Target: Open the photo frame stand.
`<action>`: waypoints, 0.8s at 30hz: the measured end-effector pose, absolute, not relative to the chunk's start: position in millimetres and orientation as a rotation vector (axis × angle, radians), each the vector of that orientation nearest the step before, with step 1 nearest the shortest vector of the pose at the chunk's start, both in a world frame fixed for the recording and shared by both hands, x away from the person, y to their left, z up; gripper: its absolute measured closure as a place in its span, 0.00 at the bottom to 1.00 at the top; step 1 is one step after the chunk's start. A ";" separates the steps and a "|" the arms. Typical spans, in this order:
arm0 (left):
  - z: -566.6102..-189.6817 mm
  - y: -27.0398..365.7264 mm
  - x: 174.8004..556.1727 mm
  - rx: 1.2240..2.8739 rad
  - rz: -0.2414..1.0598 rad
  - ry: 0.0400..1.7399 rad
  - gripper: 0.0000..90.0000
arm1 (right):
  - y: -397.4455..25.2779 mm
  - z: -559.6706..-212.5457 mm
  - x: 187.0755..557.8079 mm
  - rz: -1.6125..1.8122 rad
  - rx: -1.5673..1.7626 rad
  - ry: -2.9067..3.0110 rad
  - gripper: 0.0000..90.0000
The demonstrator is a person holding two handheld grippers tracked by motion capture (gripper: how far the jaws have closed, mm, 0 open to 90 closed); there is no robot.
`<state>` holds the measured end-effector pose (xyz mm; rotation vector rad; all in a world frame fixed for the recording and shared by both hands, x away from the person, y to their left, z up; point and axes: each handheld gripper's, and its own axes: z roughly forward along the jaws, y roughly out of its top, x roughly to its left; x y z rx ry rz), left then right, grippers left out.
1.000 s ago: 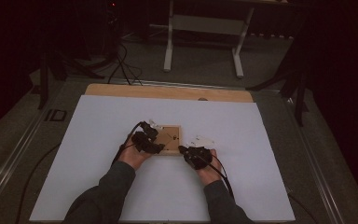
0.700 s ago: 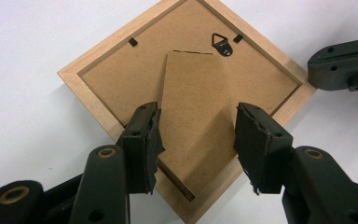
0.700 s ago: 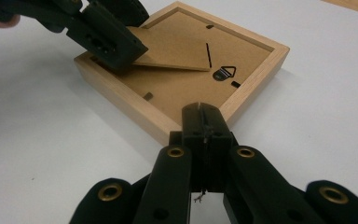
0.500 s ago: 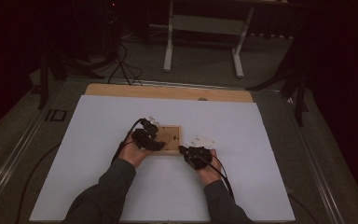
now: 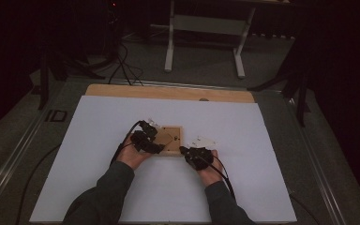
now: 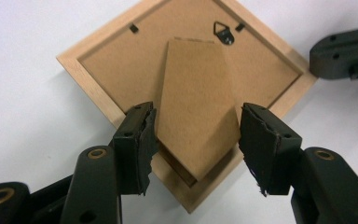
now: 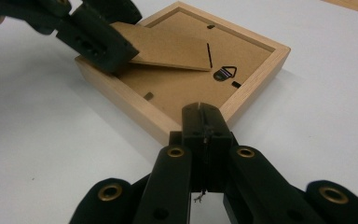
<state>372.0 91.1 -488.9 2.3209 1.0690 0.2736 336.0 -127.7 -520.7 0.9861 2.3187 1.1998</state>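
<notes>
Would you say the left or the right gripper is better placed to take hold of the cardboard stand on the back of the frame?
Probably the left gripper: its jaws are open on either side of the cardboard stand. The right gripper is shut, pressed against the wooden frame at its corner.

Light: dim, my room mostly dark at the edges | Table [image 5: 281,140]: white top fills the lower centre of the frame, wooden strip [image 5: 168,92] along its far edge | Floor [image 5: 206,56]: grey, upper centre | White stand [image 5: 205,28]: top centre, two legs | Cables [image 5: 122,61]: black, upper left on the floor
</notes>
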 end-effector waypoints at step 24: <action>-470.2 93.5 372.7 2.244 0.237 1.082 0.55 | -127.9 -520.8 336.2 1.201 0.985 2.319 1.00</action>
